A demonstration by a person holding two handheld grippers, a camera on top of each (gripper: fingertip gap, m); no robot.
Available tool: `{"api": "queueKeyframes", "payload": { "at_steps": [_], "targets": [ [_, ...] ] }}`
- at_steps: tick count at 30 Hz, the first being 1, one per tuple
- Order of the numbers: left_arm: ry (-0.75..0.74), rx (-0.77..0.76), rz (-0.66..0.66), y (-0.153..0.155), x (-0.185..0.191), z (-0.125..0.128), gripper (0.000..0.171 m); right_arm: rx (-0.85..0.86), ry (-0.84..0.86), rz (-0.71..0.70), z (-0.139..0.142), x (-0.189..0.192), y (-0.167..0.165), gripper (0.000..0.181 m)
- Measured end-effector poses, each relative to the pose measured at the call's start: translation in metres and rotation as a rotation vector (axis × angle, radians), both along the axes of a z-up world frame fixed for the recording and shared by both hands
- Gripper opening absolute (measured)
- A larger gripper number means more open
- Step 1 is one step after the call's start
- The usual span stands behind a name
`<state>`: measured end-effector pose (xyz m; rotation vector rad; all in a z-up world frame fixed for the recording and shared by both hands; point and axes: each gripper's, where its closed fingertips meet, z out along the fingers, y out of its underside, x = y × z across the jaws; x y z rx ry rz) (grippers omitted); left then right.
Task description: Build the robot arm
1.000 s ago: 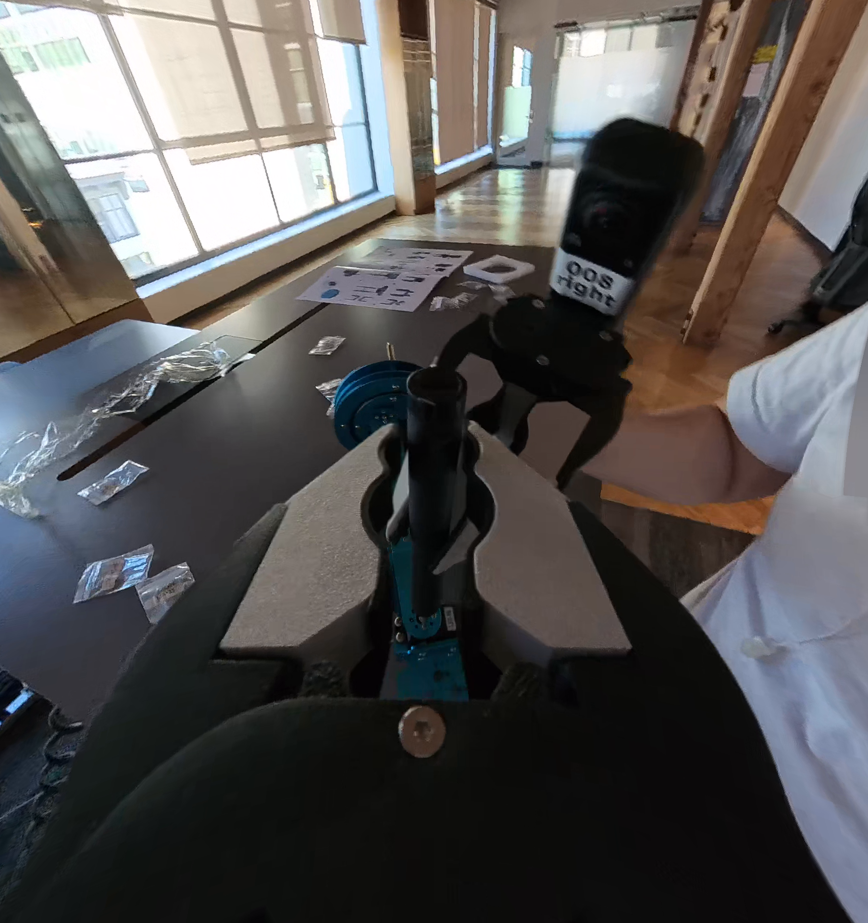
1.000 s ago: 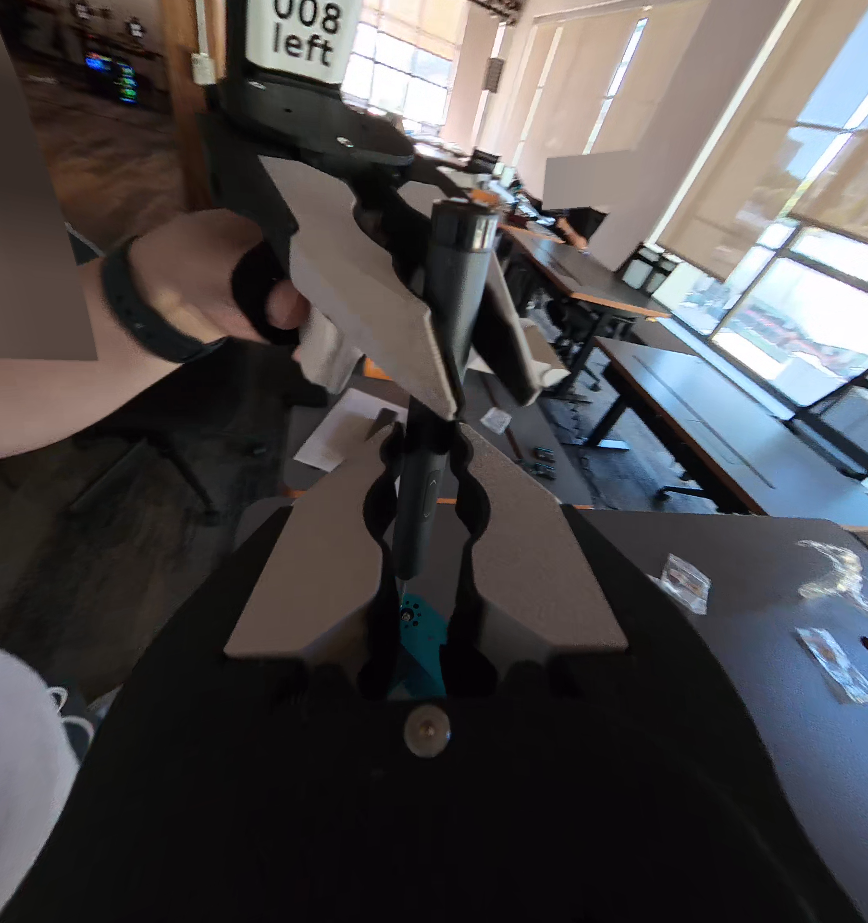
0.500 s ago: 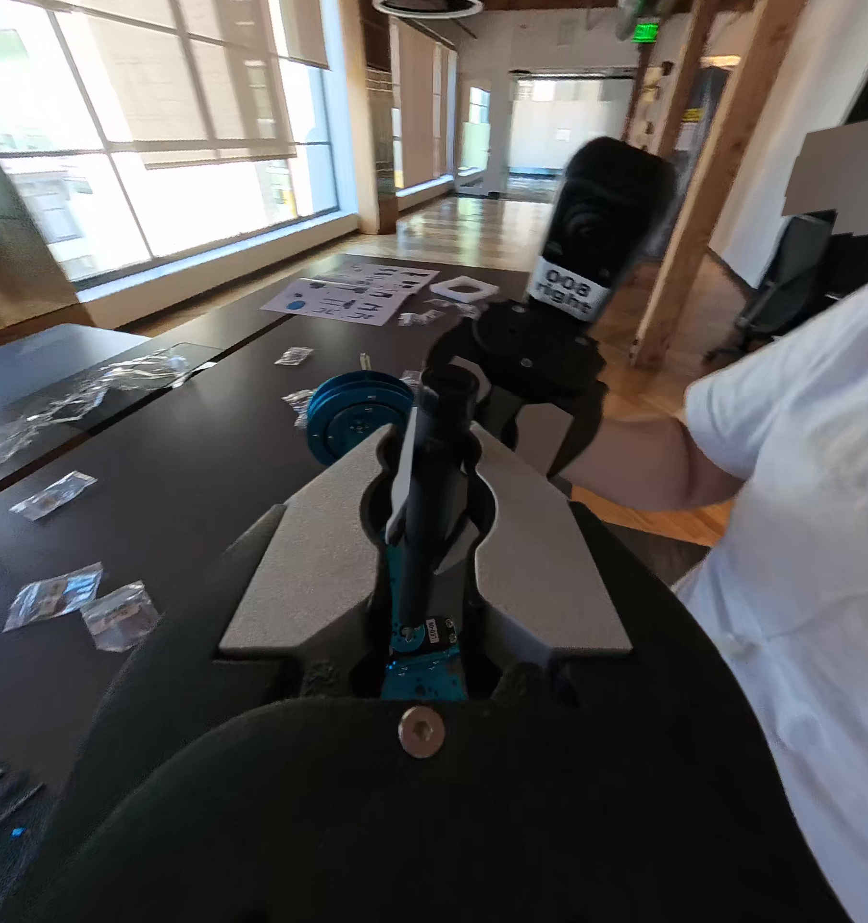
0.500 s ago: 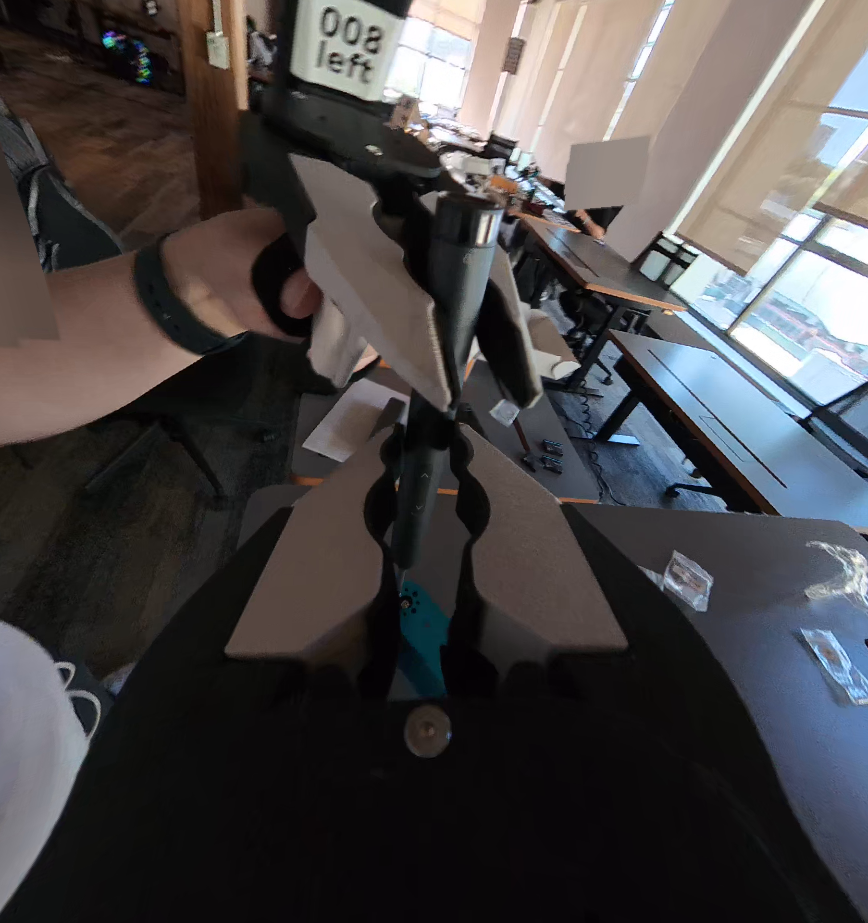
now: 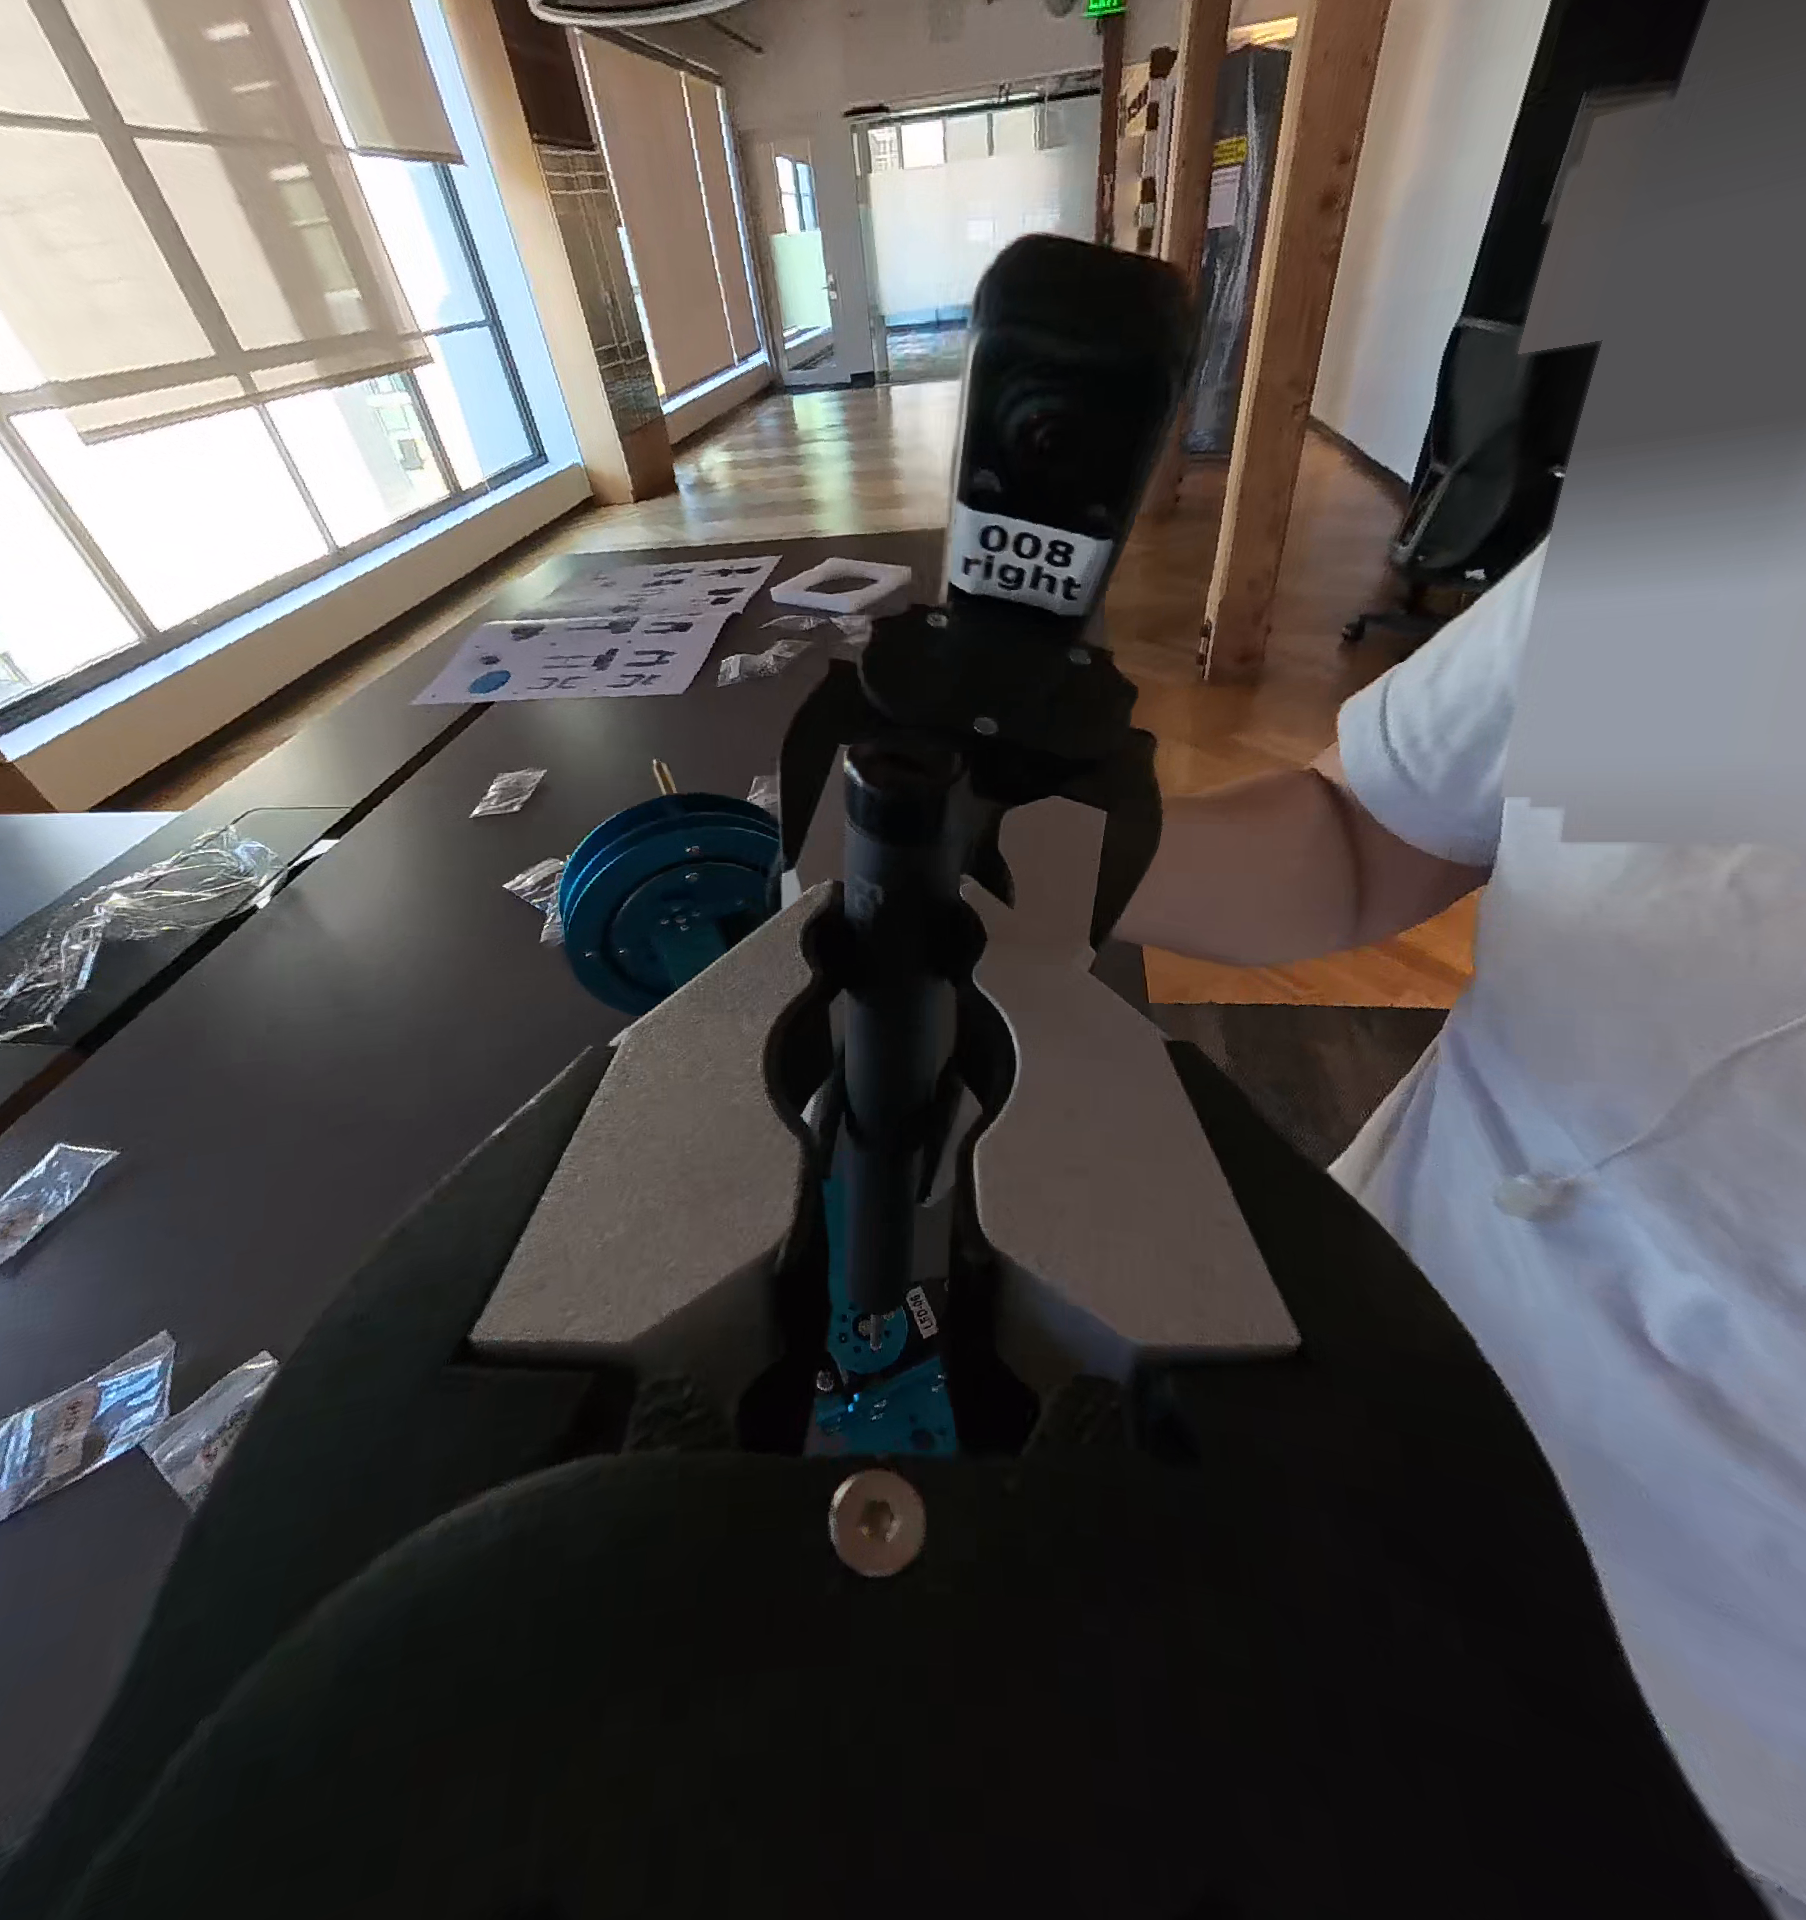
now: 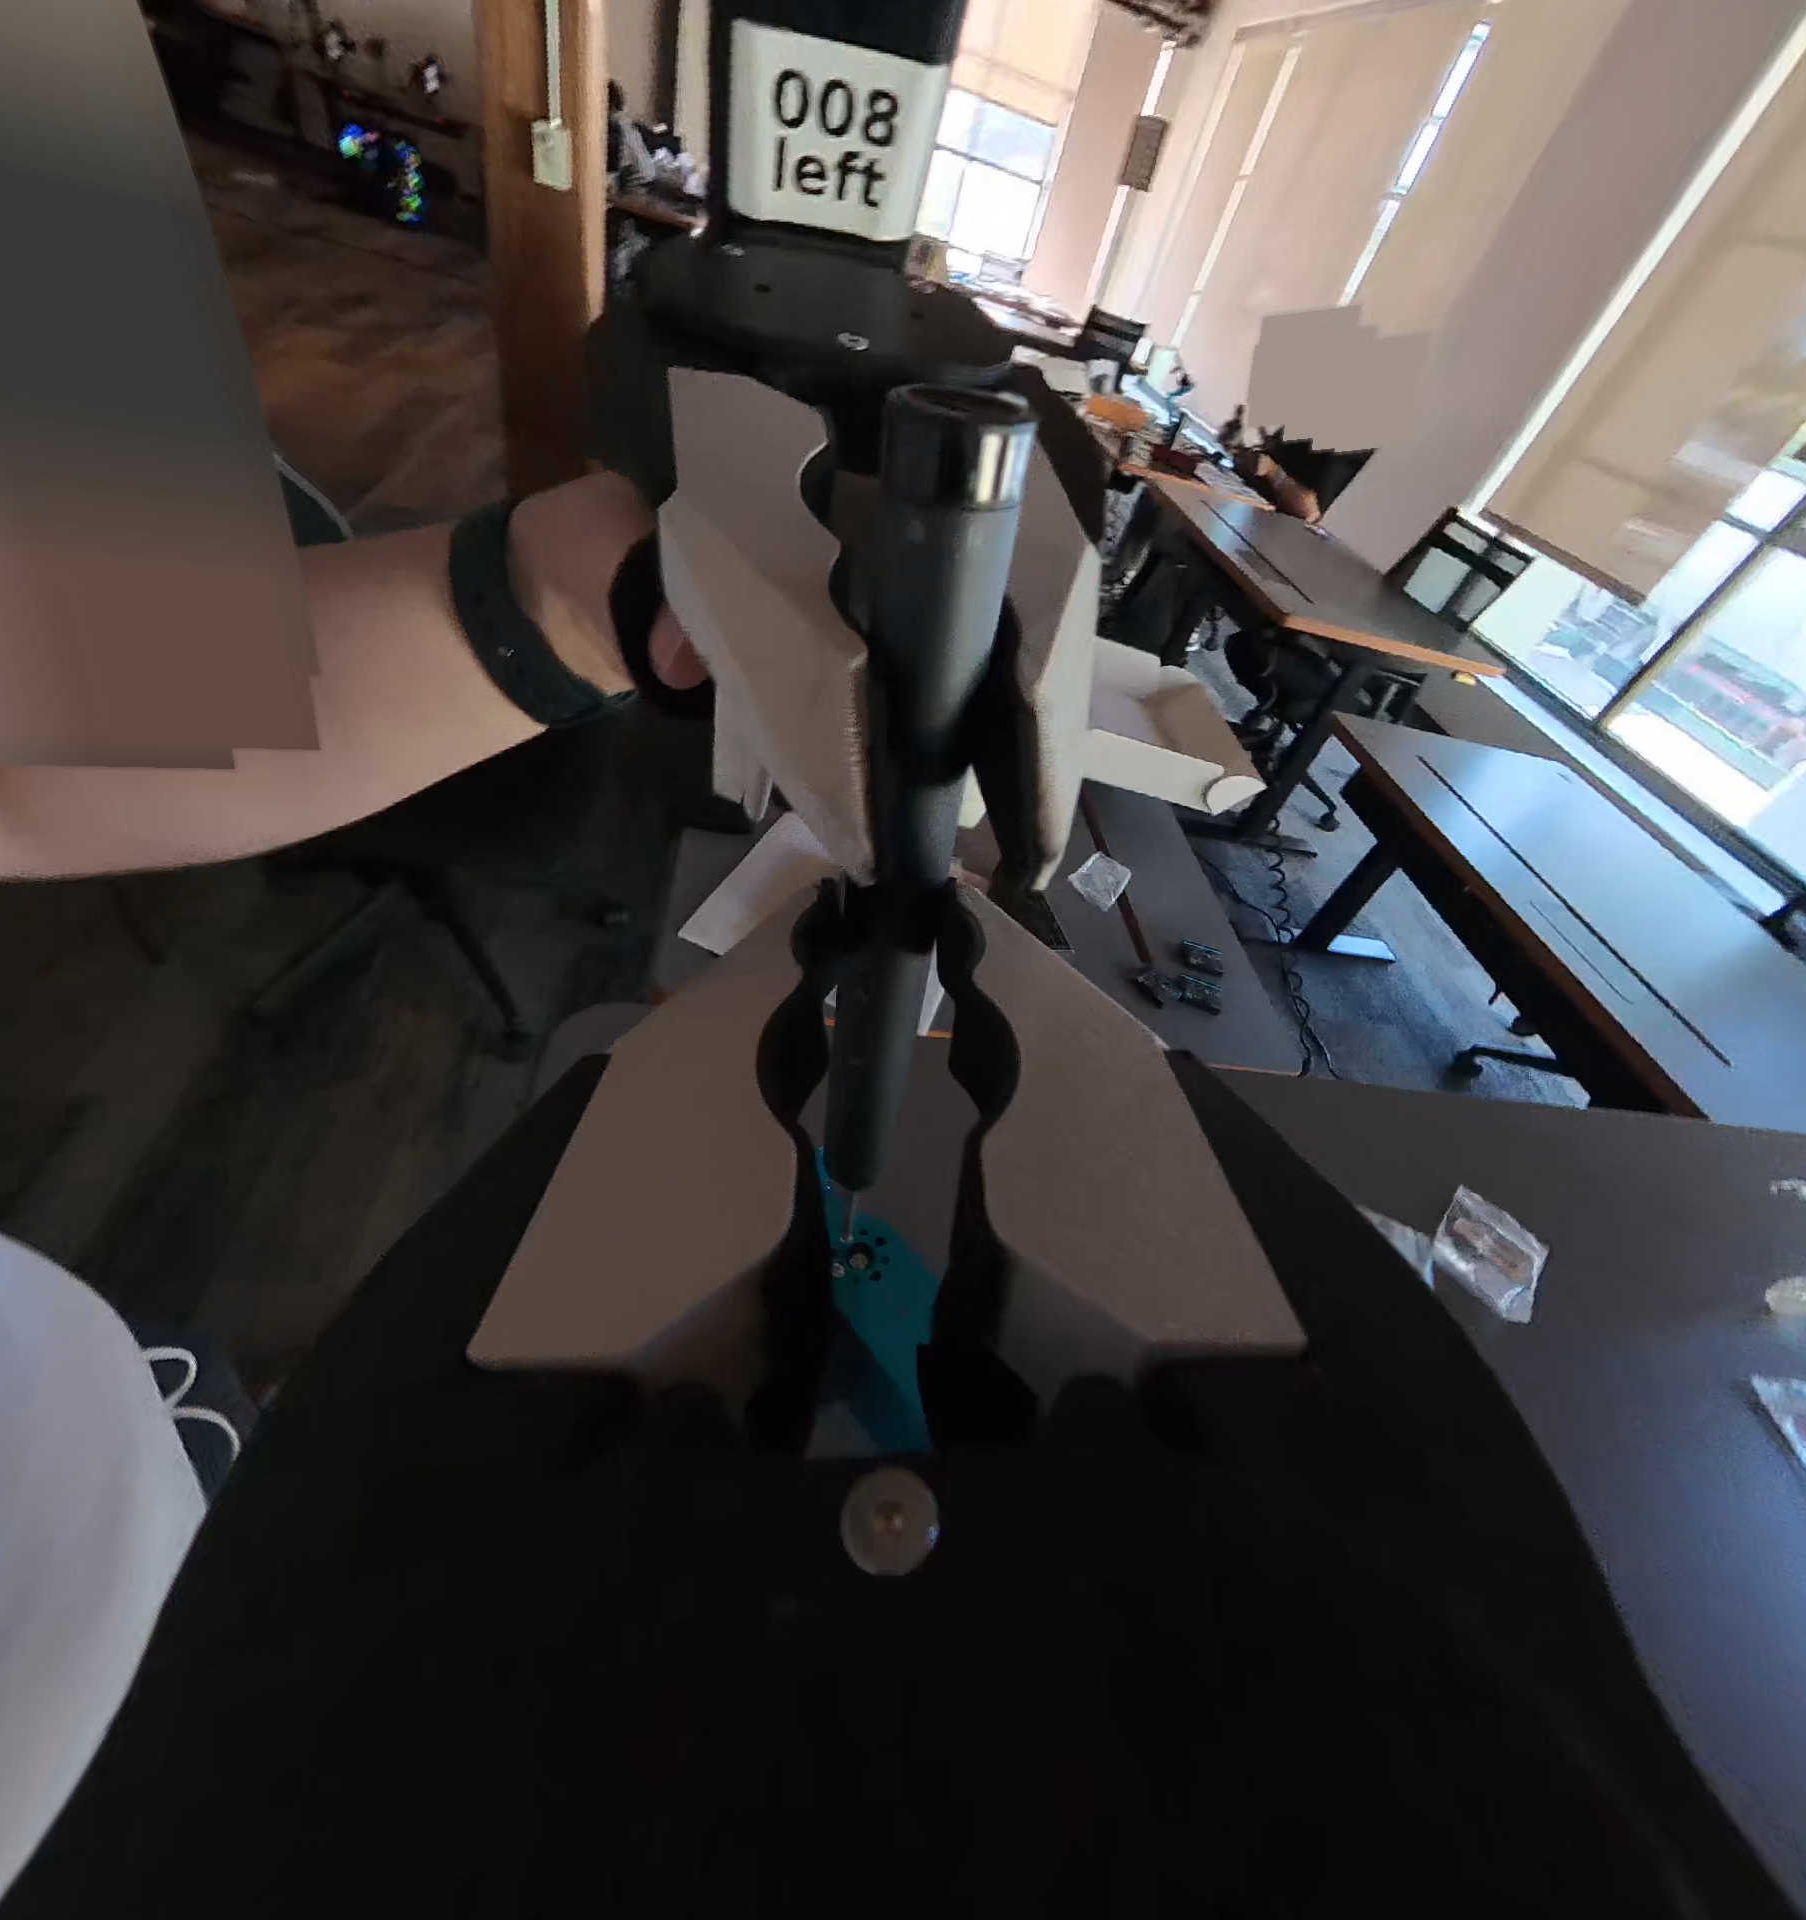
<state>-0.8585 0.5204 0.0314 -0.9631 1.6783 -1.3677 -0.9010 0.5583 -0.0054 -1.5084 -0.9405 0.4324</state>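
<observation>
My left gripper point(image 5: 894, 925) is shut on a dark grey pen-shaped electric screwdriver point(image 5: 894, 1039), which stands almost upright between its fingers. The bit rests on a blue metal bracket point(image 5: 878, 1392) seen through the gap low between the fingers. My right gripper point(image 6: 883, 914) faces the left gripper point(image 6: 930, 821) from just under it and is shut on the same bracket point(image 6: 878, 1299). The screwdriver point(image 6: 940, 582) passes down between the right fingertips onto a hole in the bracket. A blue wheel point(image 5: 660, 904) sits just beyond the left fingers, over the dark table point(image 5: 307, 1039).
Small clear plastic bags point(image 5: 68, 1423) lie on the table at the left, and more bags point(image 6: 1491, 1257) show at the right in the right wrist view. Printed sheets point(image 5: 608, 634) and a white square frame point(image 5: 842, 584) lie at the far end. A person in a white shirt point(image 5: 1605, 1247) stands right. Across from one pair of fingers to the other is roughly 6 centimeters. It is some 20 centimeters from my left tips to the blue wheel point(image 5: 660, 904).
Both grippers have shifted together, so the room behind has swung. The right gripper now faces the left one more squarely. The screwdriver stays in the left gripper, with its bit on the bracket.
</observation>
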Motion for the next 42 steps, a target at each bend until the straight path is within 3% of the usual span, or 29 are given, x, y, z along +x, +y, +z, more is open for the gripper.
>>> {"api": "queueKeyframes", "payload": {
  "at_steps": [4,6,7,14,19,23,25,26,29,31,35,37,40,42],
  "targets": [
    [-0.036,-0.009,0.136,0.002,-0.002,0.005,0.033,0.012,0.036,-0.106,0.0,-0.001,0.003,0.017],
    [-0.055,0.055,0.231,0.004,0.0,0.007,0.023,0.016,0.036,-0.153,0.0,-0.002,0.004,0.017],
    [-0.045,0.098,0.278,0.007,0.001,0.006,0.01,0.013,0.036,-0.161,-0.001,-0.004,0.002,0.018],
    [0.069,0.119,0.112,-0.002,0.001,0.001,0.009,-0.037,-0.031,-0.018,-0.001,-0.006,-0.003,0.019],
    [0.093,0.06,0.035,0.003,0.003,0.002,0.01,-0.064,-0.001,-0.097,0.0,-0.001,0.005,0.017],
    [0.098,0.045,0.21,0.014,0.005,0.0,0.034,-0.022,0.059,-0.278,0.001,0.006,0.006,0.017],
    [0.062,0.102,0.245,0.009,0.004,-0.001,0.016,-0.004,0.079,-0.329,0.001,0.007,0.005,0.017],
    [0.055,0.122,0.255,0.009,0.005,-0.001,0.016,0.0,0.08,-0.335,0.001,0.008,0.004,0.018],
    [0.095,0.123,0.181,0.005,0.001,-0.003,0.016,0.006,0.008,-0.235,0.0,0.004,0.001,0.018],
    [0.115,0.122,0.134,0.007,0.0,-0.004,0.016,-0.027,-0.016,-0.129,-0.001,0.001,-0.001,0.027],
    [0.111,0.122,0.013,0.003,-0.004,-0.004,0.016,-0.044,-0.058,-0.052,-0.002,0.001,0.001,0.017],
    [0.12,0.11,0.034,0.006,-0.004,-0.003,0.016,-0.03,-0.057,-0.124,-0.002,0.002,0.004,0.017],
    [0.088,0.118,0.137,0.006,0.0,0.001,0.035,-0.022,-0.003,-0.289,-0.001,0.008,0.007,0.017],
    [0.073,0.16,0.218,0.009,0.002,0.002,0.022,-0.008,0.011,-0.352,-0.002,0.009,0.005,0.017]
  ]
}}
